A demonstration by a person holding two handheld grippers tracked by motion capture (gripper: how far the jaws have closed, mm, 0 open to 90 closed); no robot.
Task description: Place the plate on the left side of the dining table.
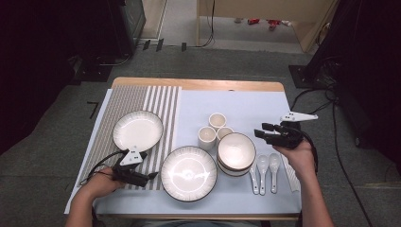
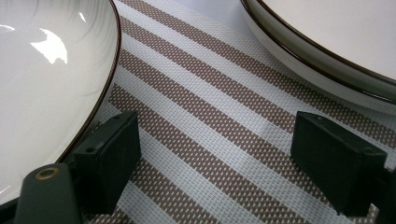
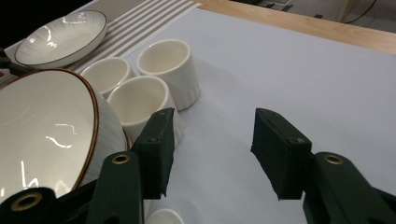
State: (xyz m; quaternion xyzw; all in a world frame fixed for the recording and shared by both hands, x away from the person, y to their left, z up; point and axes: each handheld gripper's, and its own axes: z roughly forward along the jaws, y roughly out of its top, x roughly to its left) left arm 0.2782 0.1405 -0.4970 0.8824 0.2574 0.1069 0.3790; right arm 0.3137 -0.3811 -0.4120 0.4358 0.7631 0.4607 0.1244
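We judged that our right claw (image 1: 264, 131), jaws half-spread and empty at centre right of the high view, could knock the stacked brown-rimmed white ceramic bowls (image 1: 236, 152) just lower left, while our left claw (image 1: 150, 177) sat wide, empty.

No legible txt/labels on anything.

Open tongs (image 3: 210, 154) over white tablecloth (image 3: 289, 79), three cups (image 3: 170, 65) and stacked bowls (image 3: 42, 130) at left
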